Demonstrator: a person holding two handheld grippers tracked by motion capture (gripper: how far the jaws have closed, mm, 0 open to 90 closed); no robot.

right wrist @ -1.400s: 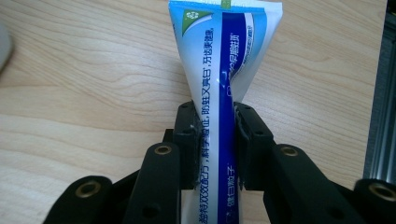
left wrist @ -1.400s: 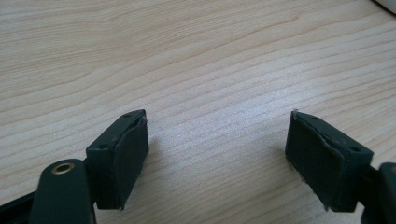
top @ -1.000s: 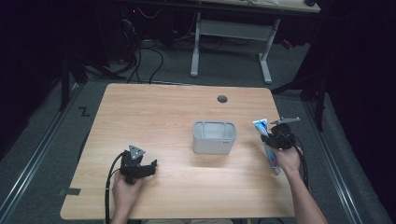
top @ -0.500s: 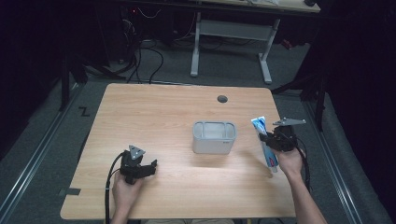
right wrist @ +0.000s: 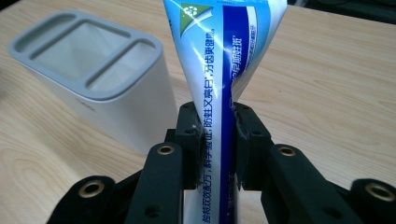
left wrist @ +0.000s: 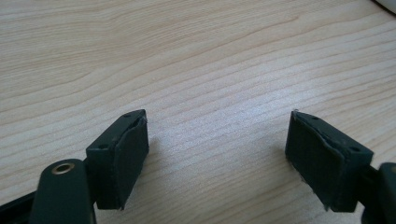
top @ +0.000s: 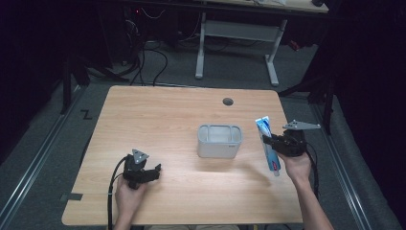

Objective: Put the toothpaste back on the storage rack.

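- Toothpaste tube (top: 268,146), high view: blue and white, held off the wooden table (top: 163,115) to the right of the grey holder (top: 219,141), flat crimped end pointing away from the person. Right gripper (top: 268,142) grips it mid-length. Left gripper (top: 154,171) sits low over the table's near left part.
- Left gripper view: jaws spread wide over bare wood, nothing between them.
- Right gripper view: pads (right wrist: 245,135) pinch the tube (right wrist: 224,70) from both sides; the holder (right wrist: 93,79), with three compartments, stands to its left.

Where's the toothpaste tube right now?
High view: the toothpaste tube is clamped in the right gripper at the table's right side, just right of the grey holder.
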